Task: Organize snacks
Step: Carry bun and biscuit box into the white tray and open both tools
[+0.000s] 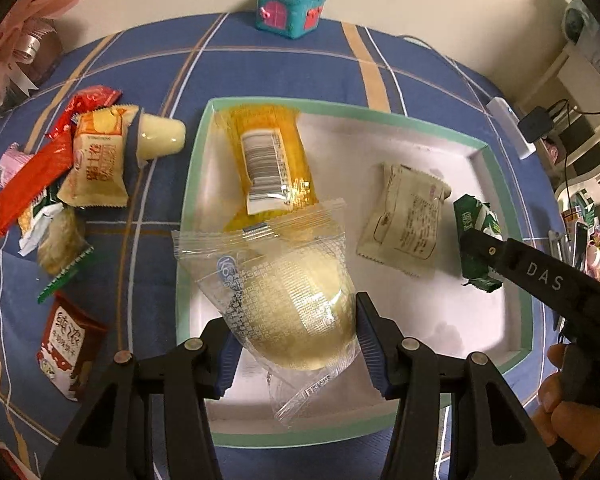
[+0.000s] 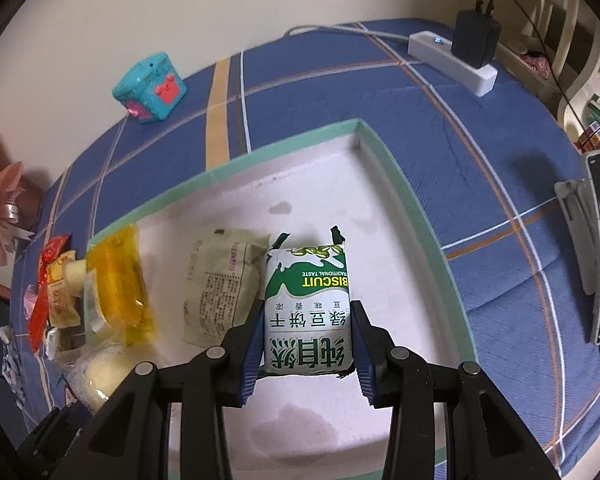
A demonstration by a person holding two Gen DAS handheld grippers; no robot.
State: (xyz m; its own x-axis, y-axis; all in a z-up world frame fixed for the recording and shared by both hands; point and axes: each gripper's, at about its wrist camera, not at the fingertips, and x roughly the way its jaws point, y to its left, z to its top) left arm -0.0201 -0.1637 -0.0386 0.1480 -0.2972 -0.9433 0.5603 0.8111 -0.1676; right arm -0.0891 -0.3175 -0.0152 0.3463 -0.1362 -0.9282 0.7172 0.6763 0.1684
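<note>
Two packets in hand, both over the shallow white tray with mint-green rim (image 1: pixel 380 110). Far left, on blue plaid cloth (image 1: pixel 148 264): loose pile of unsorted snacks (image 1: pixel 60 176), red, cream and pink wrappers, plus a brown-and-white packet (image 1: pixel 70 346) nearer the camera; all well outside the tray. Left gripper (image 1: pixel 292 344) clamped on a clear-wrapped round yellow bun (image 1: pixel 300 312), hanging above tray's left part, wrapper overlapping an orange barcode-labelled packet (image 1: pixel 268 160) lying below, long axis running away from camera. Middle of tray: beige printed sachet (image 2: pixel 216 284), flat. Right gripper (image 2: pixel 306 346) pinching narrow on a green-and-white biscuit pack (image 2: pixel 306 312), long axis along the fingers, just right of the sachet, bare tray floor beneath and further right. Likely next: set down both; orange packet crowds the bun's drop spot. Behind: teal toy cube (image 2: pixel 150 88), white power strip (image 2: pixel 452 62), clear of path.
</note>
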